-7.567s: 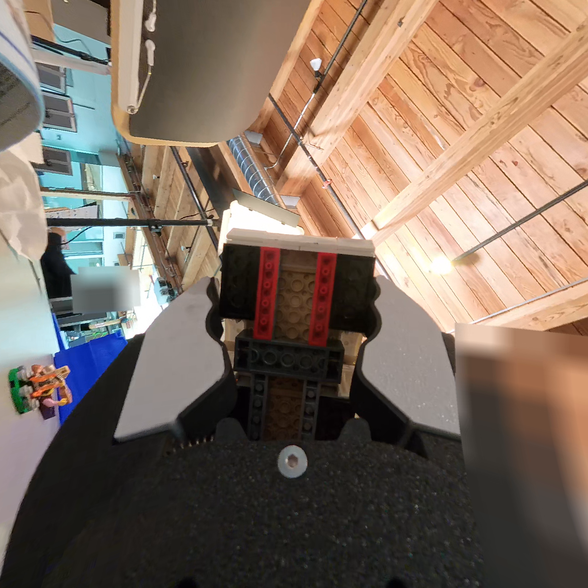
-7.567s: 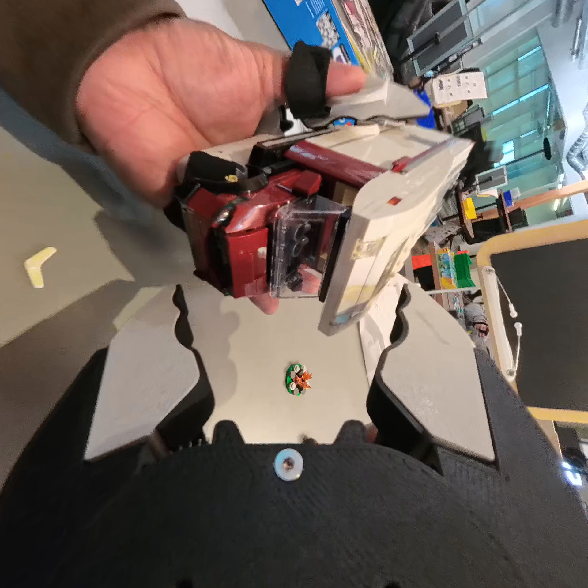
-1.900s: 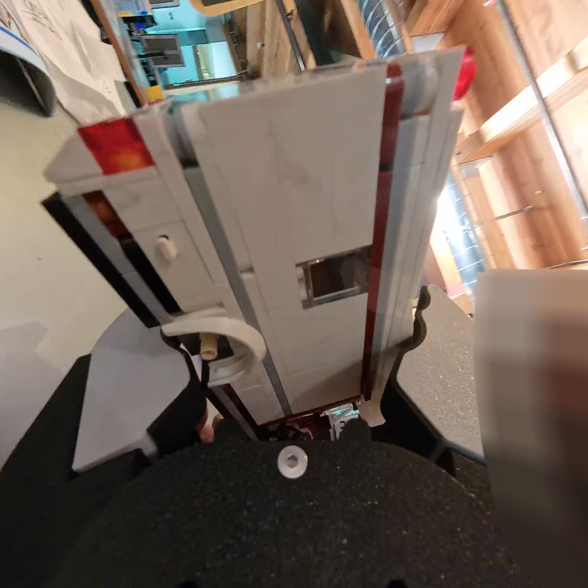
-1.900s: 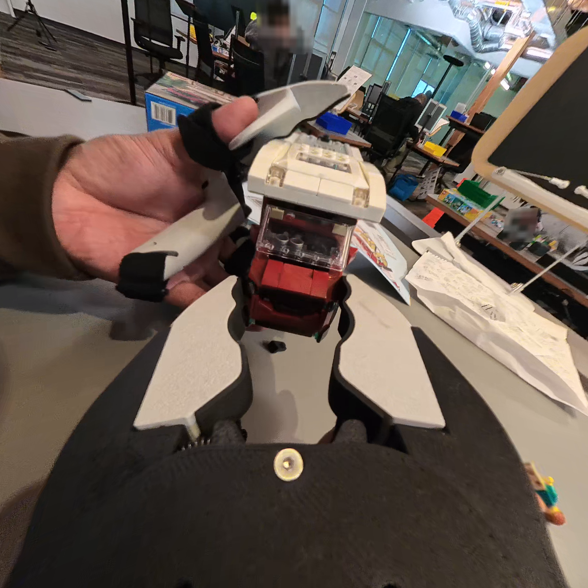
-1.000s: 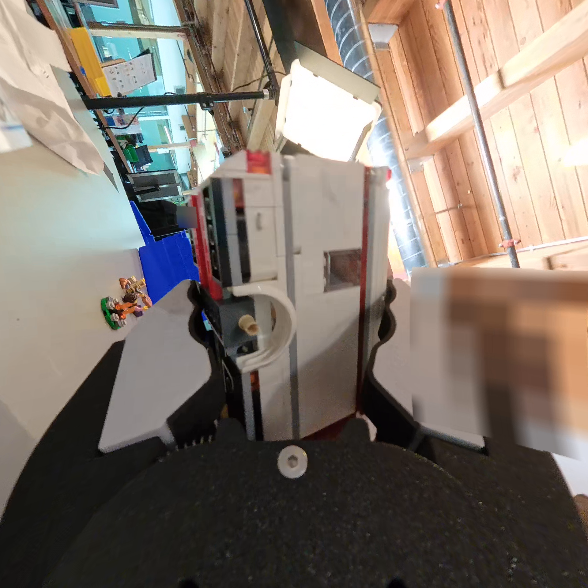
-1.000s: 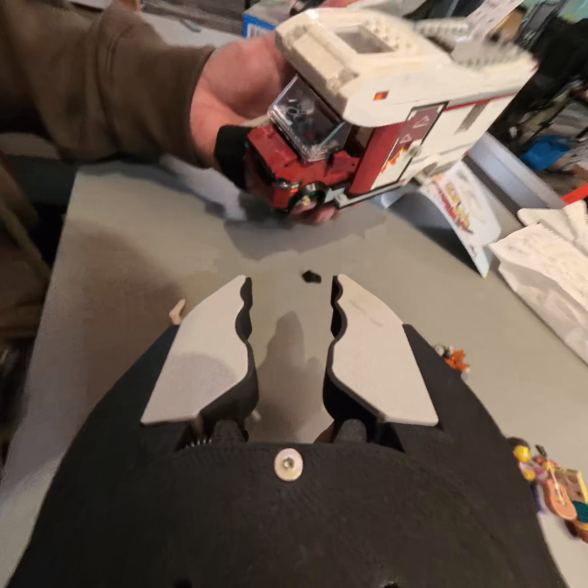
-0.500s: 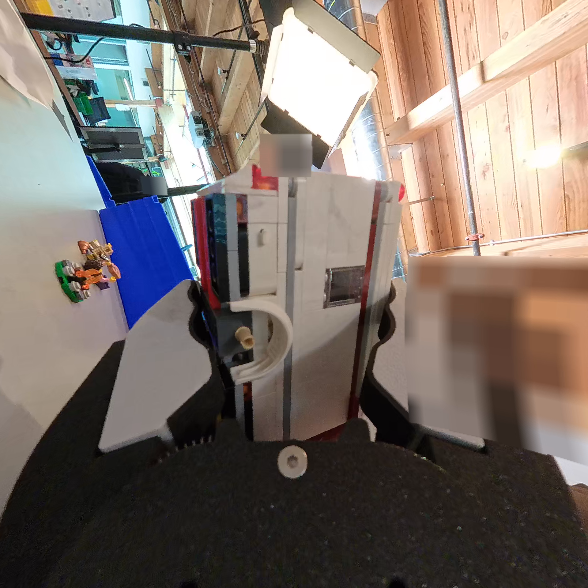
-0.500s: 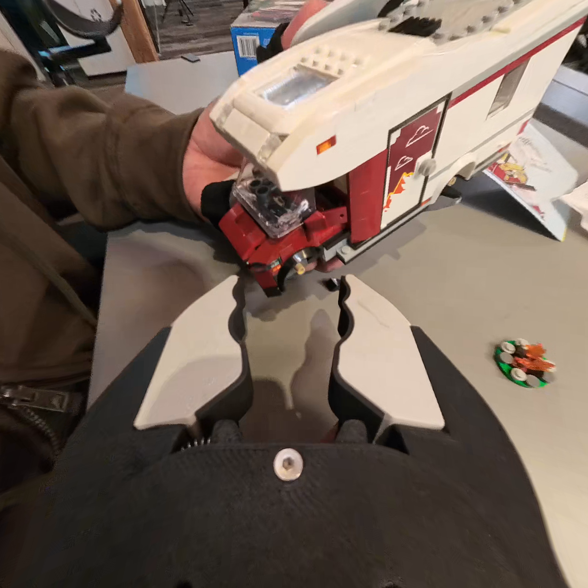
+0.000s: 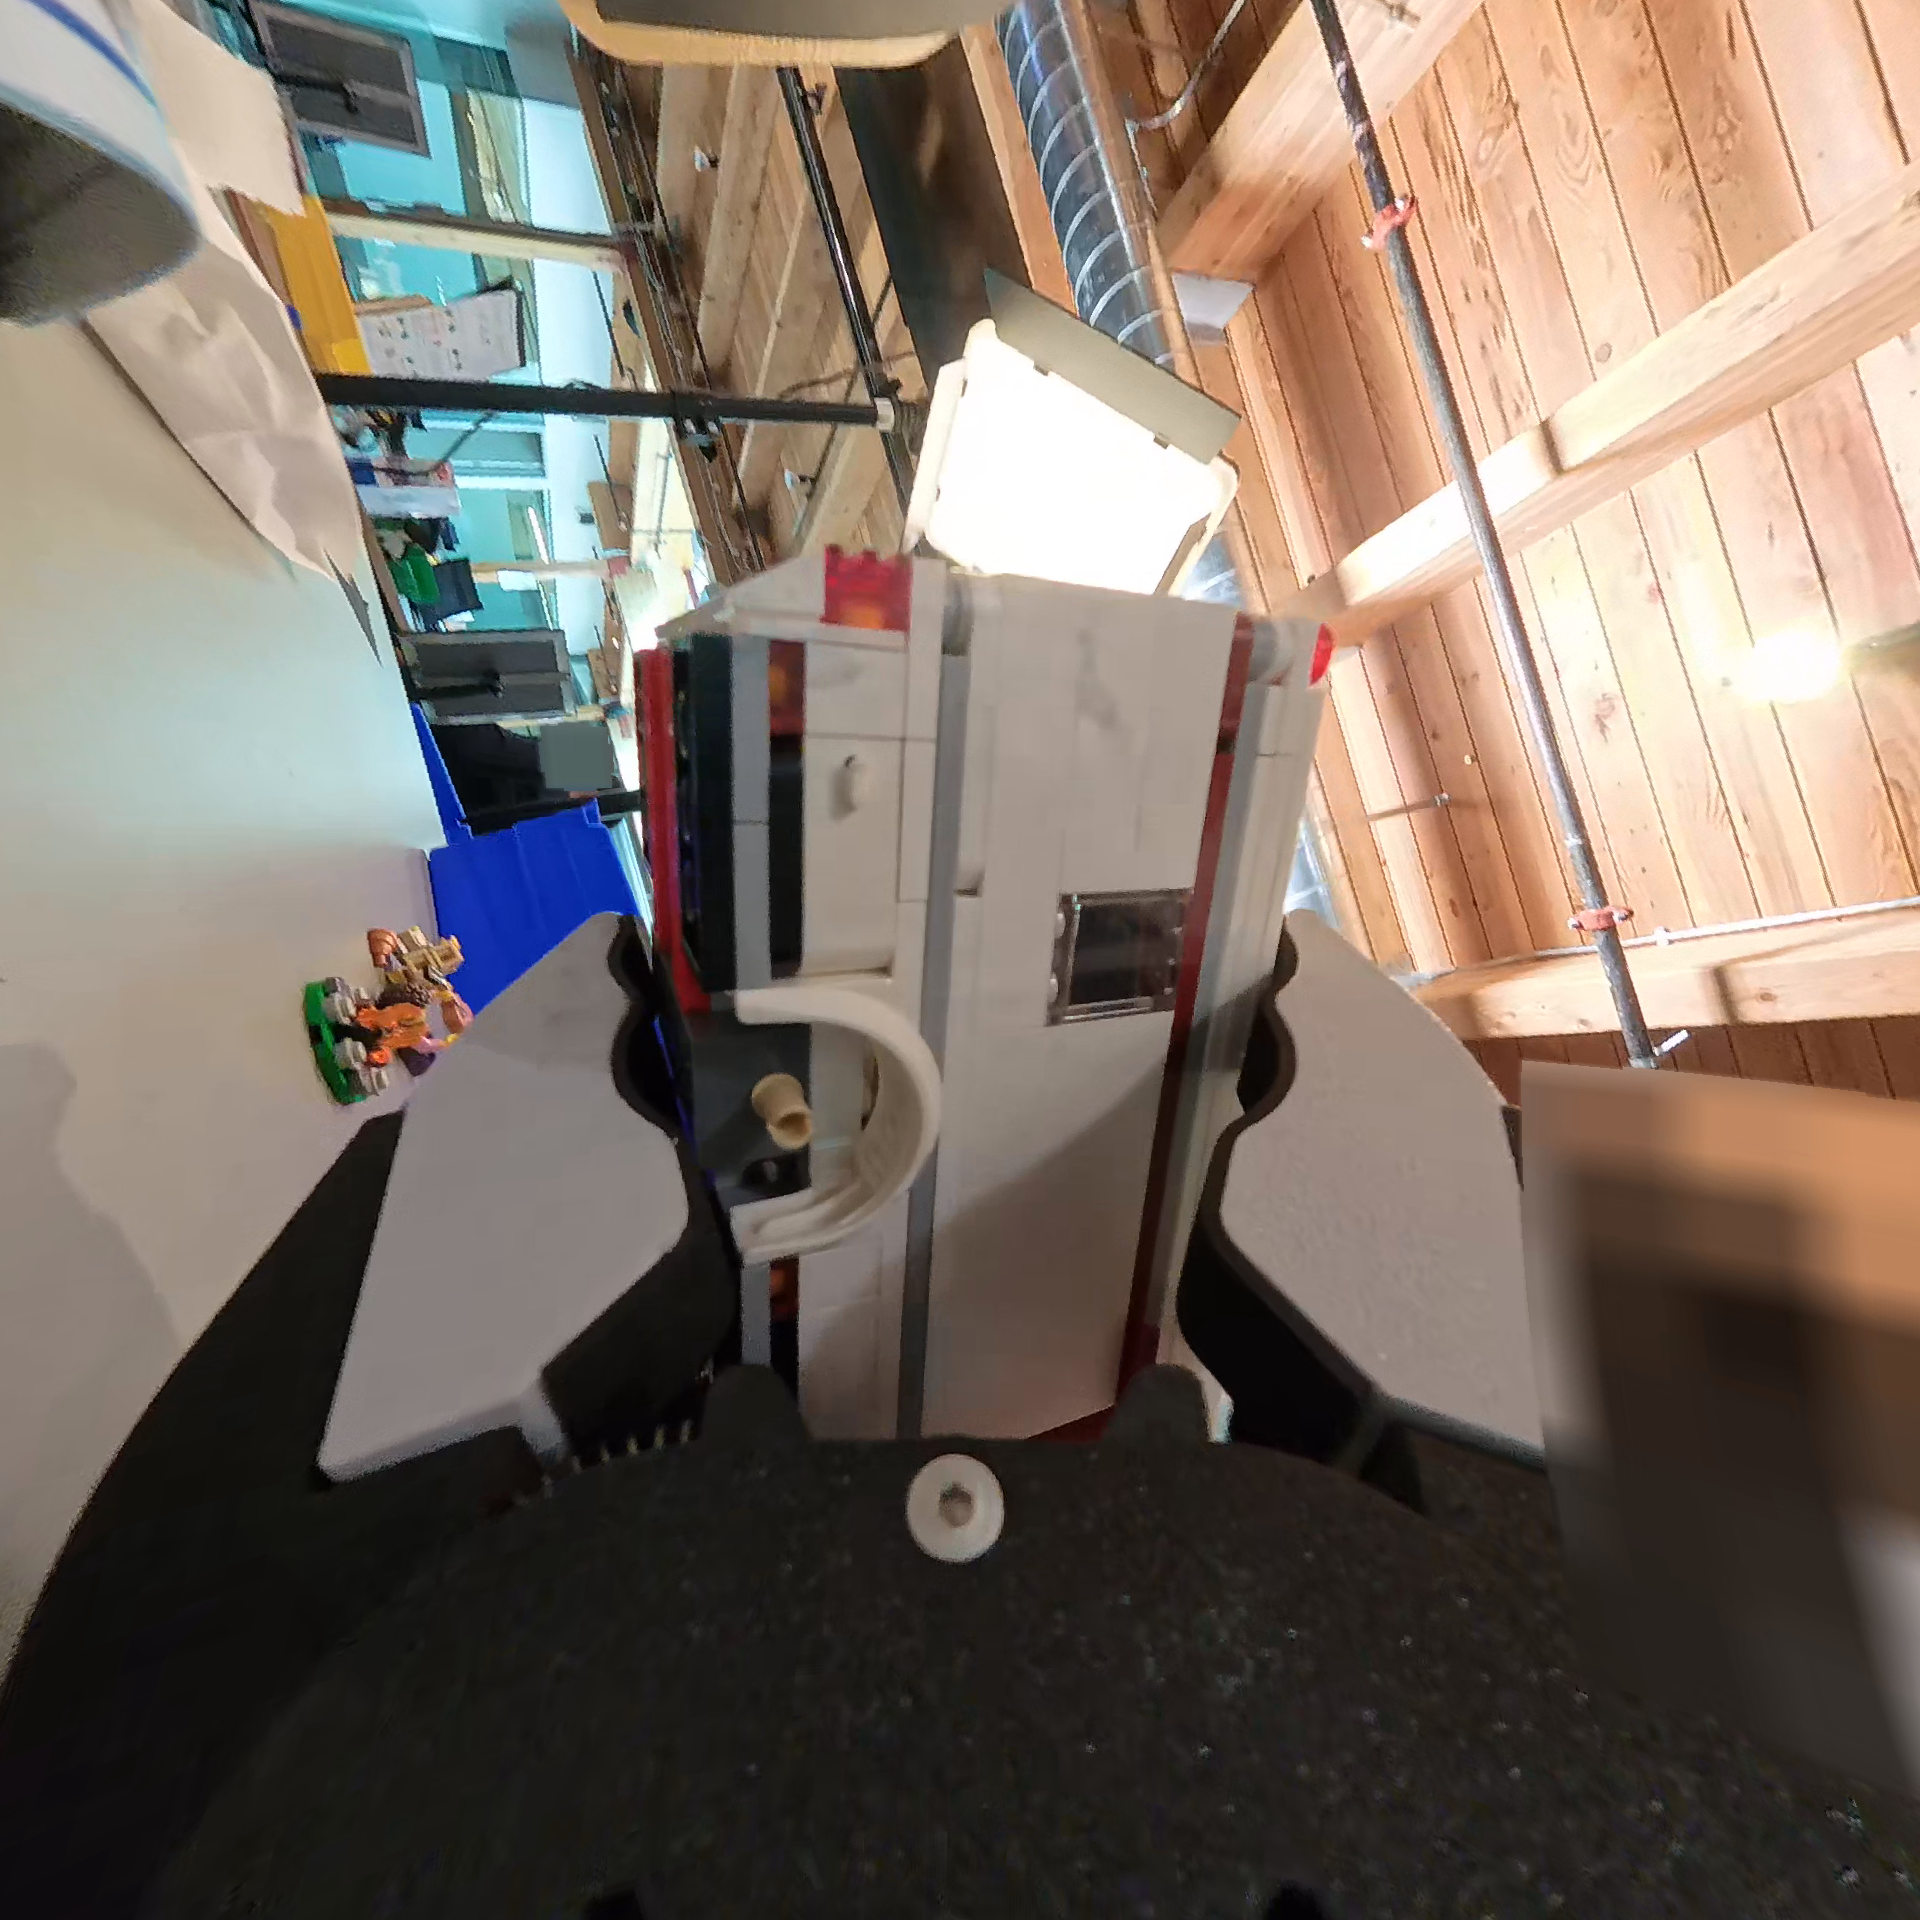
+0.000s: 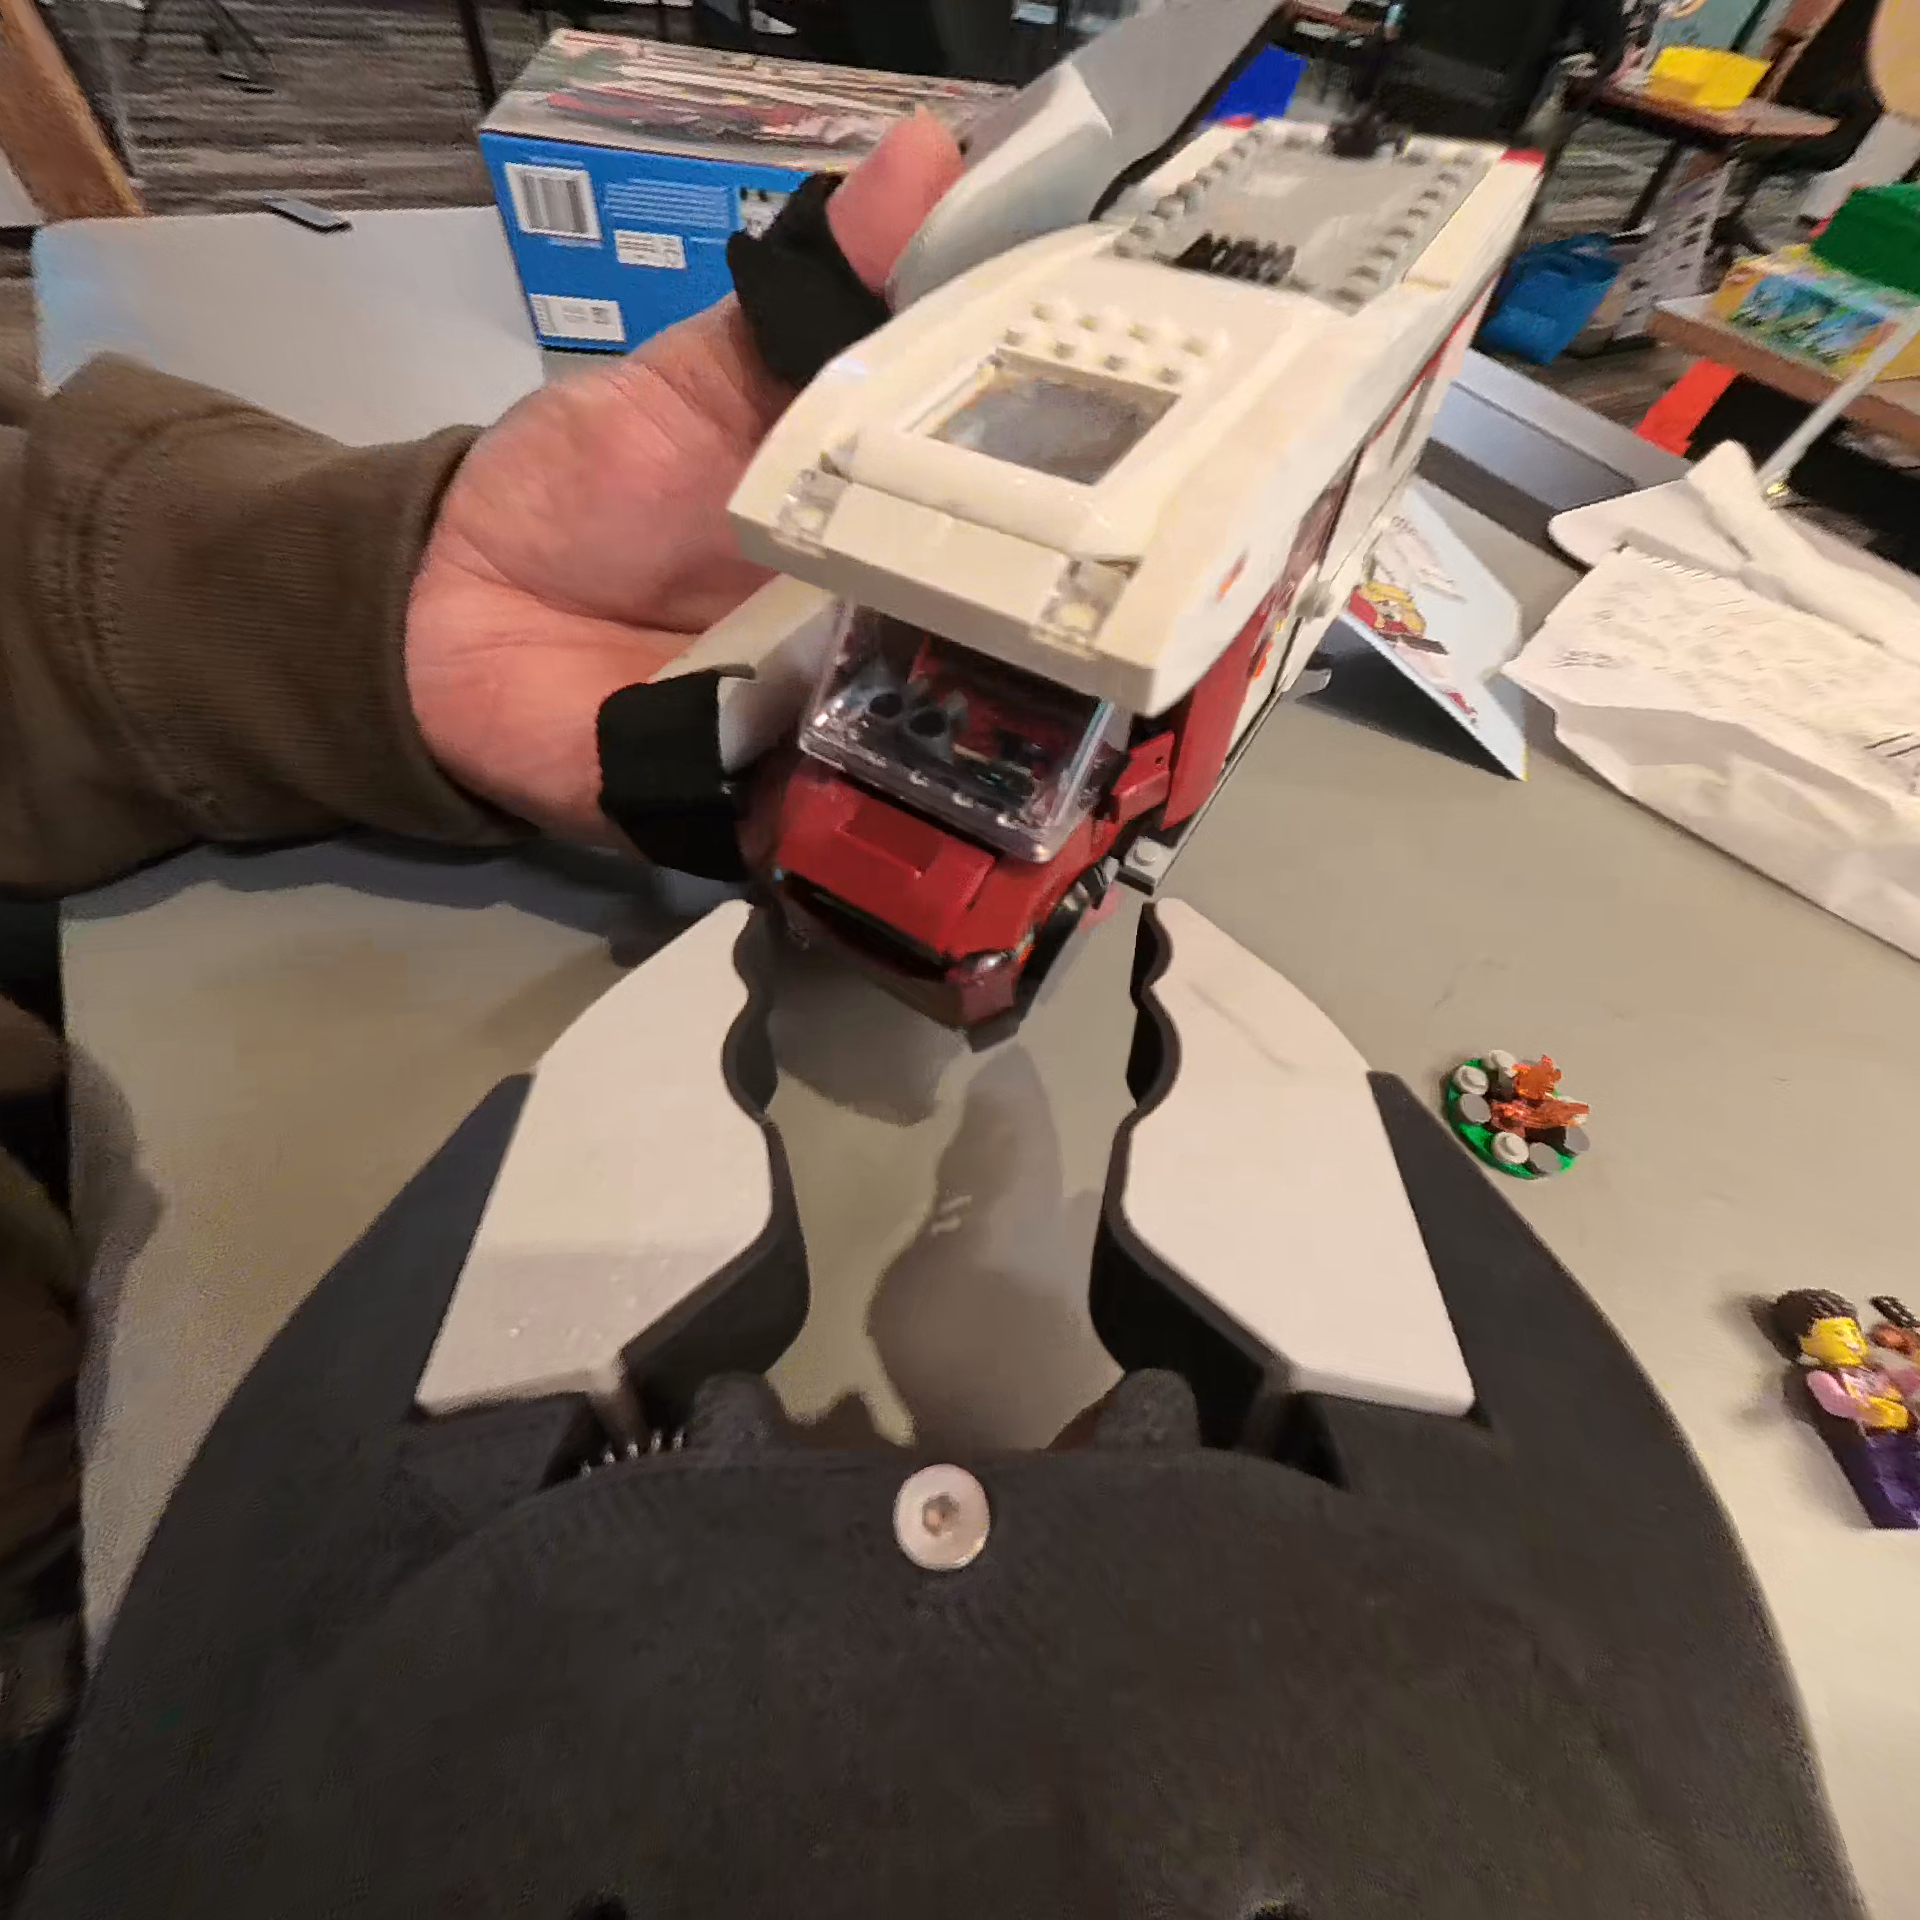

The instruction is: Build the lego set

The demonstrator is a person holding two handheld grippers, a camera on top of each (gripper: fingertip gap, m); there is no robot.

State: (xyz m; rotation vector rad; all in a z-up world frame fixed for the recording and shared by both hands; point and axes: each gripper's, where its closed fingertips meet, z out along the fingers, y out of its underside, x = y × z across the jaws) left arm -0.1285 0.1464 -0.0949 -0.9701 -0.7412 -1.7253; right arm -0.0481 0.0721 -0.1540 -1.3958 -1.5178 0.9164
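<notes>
Camper: a white and dark red brick-built camper (image 10: 1049,582), lifted above the grey table (image 10: 1403,935); its red cab end points toward my right gripper.
Left gripper: my left gripper (image 9: 951,1023) is clamped on the camper (image 9: 1039,935); both pads press its two long sides, and its rear end points up to the wooden ceiling (image 9: 1558,416).
Right gripper: my right gripper (image 10: 940,961) is open and holds nothing; the red cab nose sits just at the fingertips, with a gap to both pads.
Hand: my left hand (image 10: 582,561) is beside the camper.
Table things: a small green round brick piece (image 10: 1512,1117) lies right of my right fingers; a minifigure (image 10: 1849,1382) is nearer the edge; white paper (image 10: 1714,675) and a blue box (image 10: 623,208) are behind.
</notes>
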